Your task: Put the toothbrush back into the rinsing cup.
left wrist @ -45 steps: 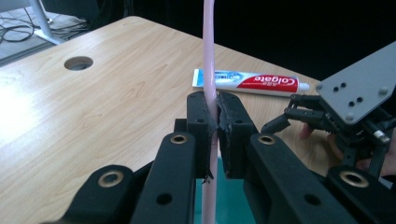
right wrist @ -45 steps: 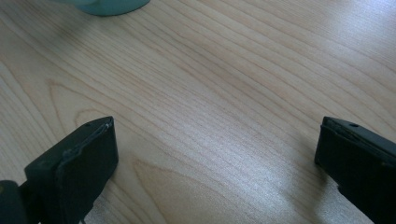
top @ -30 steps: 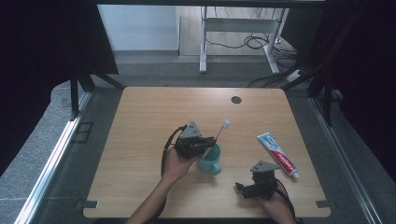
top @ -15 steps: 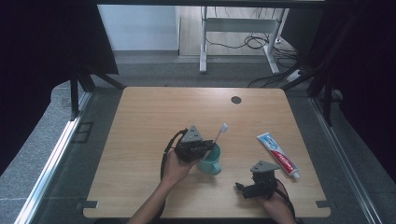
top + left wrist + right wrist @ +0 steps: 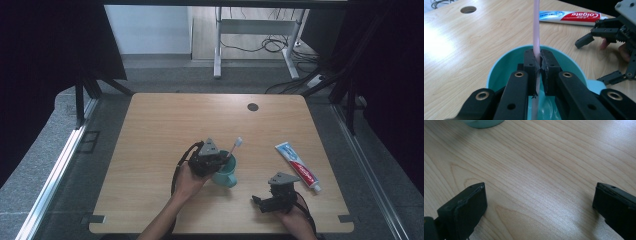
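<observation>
1. Your right gripper [image 5: 265, 202], lower right of the high view, rests with jaws spread wide over bare wooden table [image 5: 160, 125]; the toothpaste tube [image 5: 298, 166] lies flat just beyond it.
2. The cup [image 5: 499, 67] is smooth teal with a round rim; the toothbrush [image 5: 536, 30] has a slim pink handle.
3. Your left gripper [image 5: 538, 67] pinches the toothbrush inside the cup at centre frame, bristles tilted toward the upper right.

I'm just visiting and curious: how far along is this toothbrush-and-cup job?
Midway, it seems. The left gripper is clamped on the toothbrush, whose lower end is already inside the cup. Letting go is left. The right gripper waits open above the table; the toothpaste lies untouched.
</observation>
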